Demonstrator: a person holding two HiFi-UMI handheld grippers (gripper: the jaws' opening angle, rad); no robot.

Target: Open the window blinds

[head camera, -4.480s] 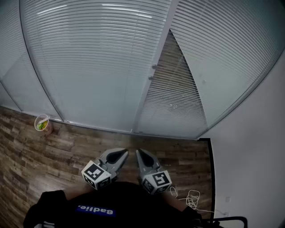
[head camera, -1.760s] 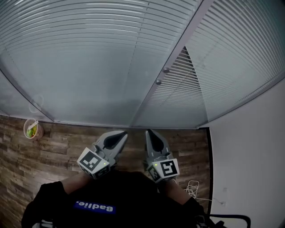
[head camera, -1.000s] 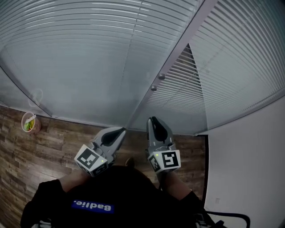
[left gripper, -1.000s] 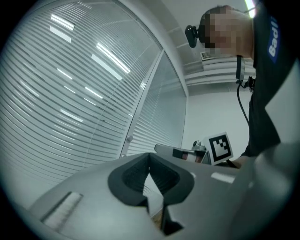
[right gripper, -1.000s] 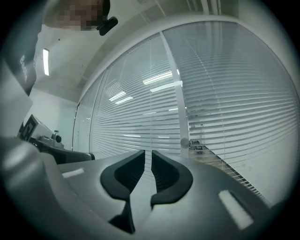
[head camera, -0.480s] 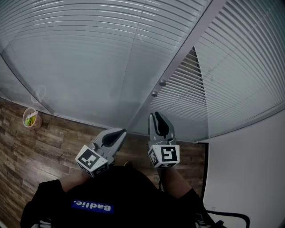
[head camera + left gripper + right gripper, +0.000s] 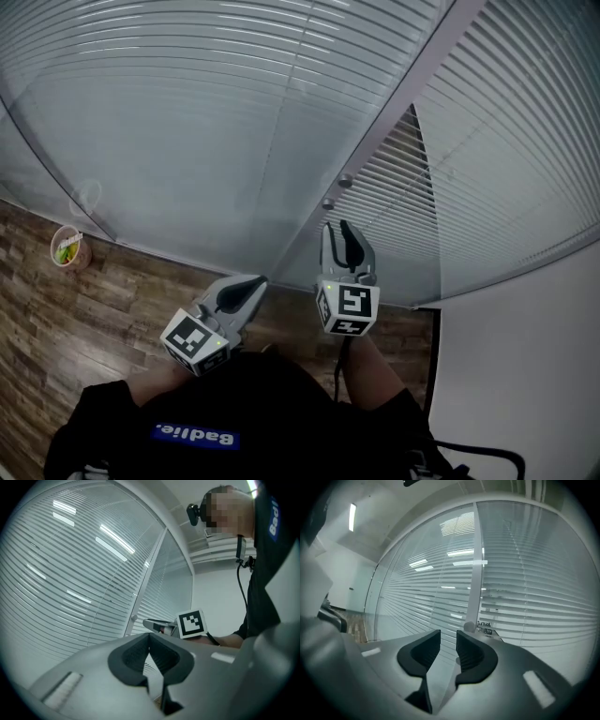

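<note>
Glossy glass wall (image 7: 187, 187), matt blinds (image 7: 487, 122), rough-grained wood floor (image 7: 56, 319), matt grey, perhaps plastic right gripper (image 7: 343, 236).

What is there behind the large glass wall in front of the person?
White horizontal slatted blinds hang behind the large clear glass wall. Their slats are nearly closed, so the room beyond them is covered and cannot be seen.
</note>
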